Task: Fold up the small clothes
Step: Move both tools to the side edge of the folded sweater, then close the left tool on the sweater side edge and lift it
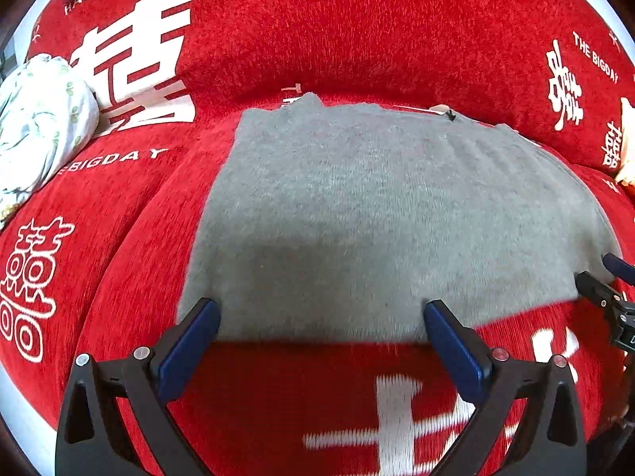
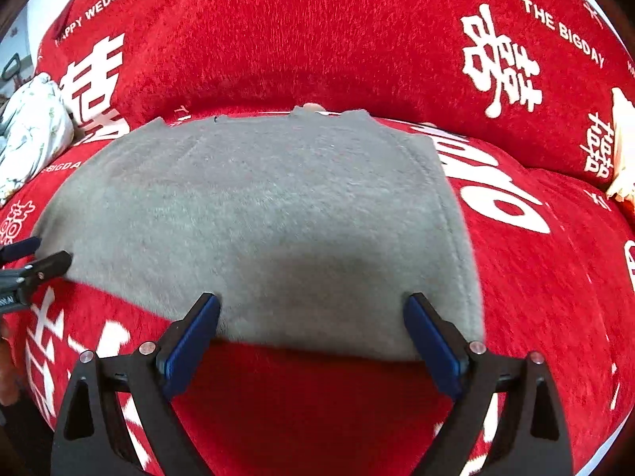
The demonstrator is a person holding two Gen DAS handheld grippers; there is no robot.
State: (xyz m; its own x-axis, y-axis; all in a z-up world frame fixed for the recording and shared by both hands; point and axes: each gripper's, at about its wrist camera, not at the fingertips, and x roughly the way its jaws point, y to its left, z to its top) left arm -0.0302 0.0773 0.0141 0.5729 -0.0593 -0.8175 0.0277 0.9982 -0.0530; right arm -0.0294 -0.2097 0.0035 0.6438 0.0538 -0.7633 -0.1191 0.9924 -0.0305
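Red chenille sofa cover (image 1: 357, 31) with white double-happiness characters (image 1: 139, 59) and lettering reading "HAPPY WEDDING" (image 2: 101, 4) and "THE BIGDAY" (image 2: 563, 31), spread over seat and backrest in bright, even light. White floral-print bundle of cloth (image 1: 39, 119) resting against the backrest at far left. Cream-coloured object (image 2: 621, 150), too cropped to identify, at the right edge. Pale strip of wall (image 2: 51, 0) visible above the upper left corner of the sofa.
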